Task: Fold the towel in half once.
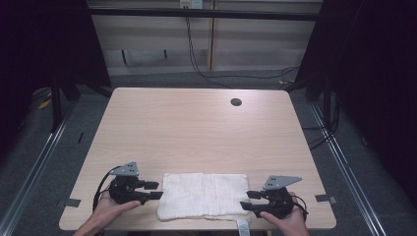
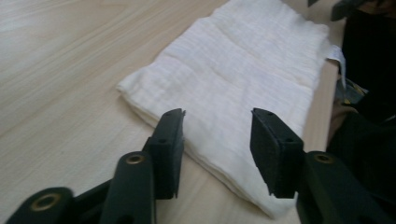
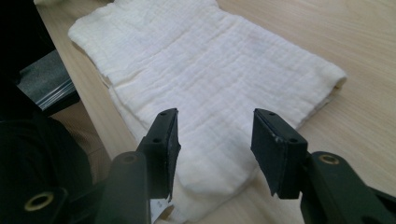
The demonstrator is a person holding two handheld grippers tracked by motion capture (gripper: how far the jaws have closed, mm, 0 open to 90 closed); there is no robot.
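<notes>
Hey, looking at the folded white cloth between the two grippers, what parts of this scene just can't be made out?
- Small white tag on the folded white cloth: print too small in the high view; cut off by the frame's bottom edge in the right gripper view.
- Cloth's layer count: edges stack up in the left gripper view, too soft to count.
- Small dark round spot on the light wooden table: too small to tell hole from cap.

Overhead light is falling evenly on the surface (image 1: 196,128), brightest beyond the tools, near its far edge; the surroundings are sinking into near black. Shadows are staying soft and short. In both gripper views the nearest tool parts are blurring slightly, and the cloth (image 2: 243,88) weave just ahead is reading crisp, without glare.
</notes>
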